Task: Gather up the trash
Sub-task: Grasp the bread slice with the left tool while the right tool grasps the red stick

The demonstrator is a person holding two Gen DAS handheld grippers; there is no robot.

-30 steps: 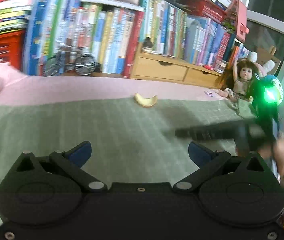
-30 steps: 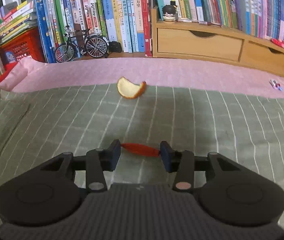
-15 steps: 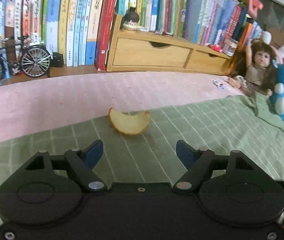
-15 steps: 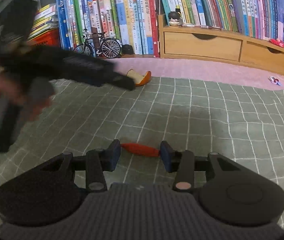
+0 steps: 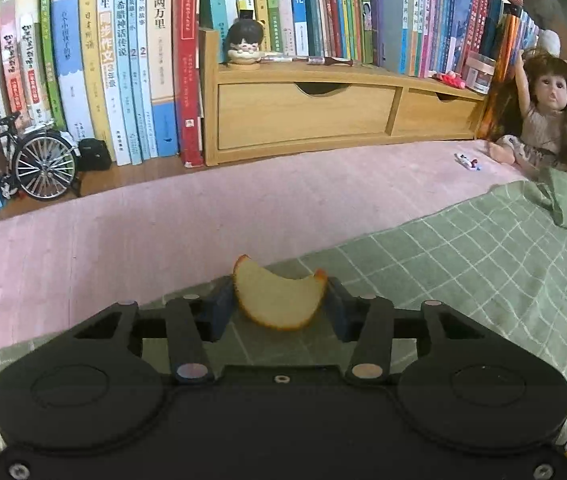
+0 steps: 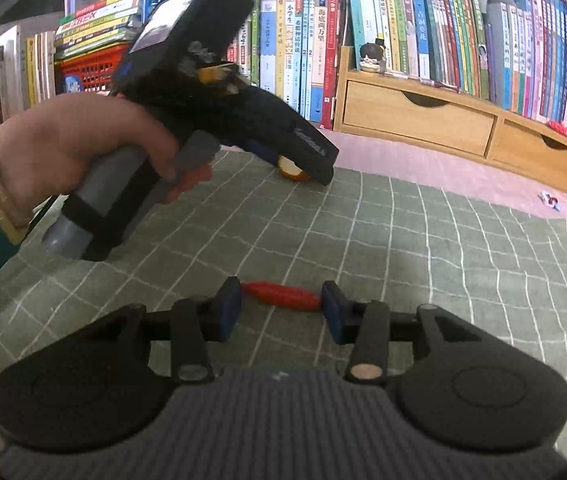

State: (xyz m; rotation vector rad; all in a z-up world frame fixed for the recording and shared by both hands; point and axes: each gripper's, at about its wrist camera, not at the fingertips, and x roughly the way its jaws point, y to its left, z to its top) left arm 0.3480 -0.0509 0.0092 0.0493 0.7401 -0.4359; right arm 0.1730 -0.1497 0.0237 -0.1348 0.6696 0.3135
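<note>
A: Peel (image 5: 279, 300), a curved orange piece, sits on the green checked cloth (image 5: 463, 272) near its border with the pink cloth (image 5: 123, 232), between the blue pads of the left gripper (image 5: 279, 306). The jaws are closing on it, and both pads look to be at its ends.

B: And the other tongs?

A: The right gripper (image 6: 281, 306) stands narrow, clamped end to end on a red wrapper (image 6: 281, 296) above the green cloth. A hand (image 6: 79, 152) grips the left tool's handle.
</note>
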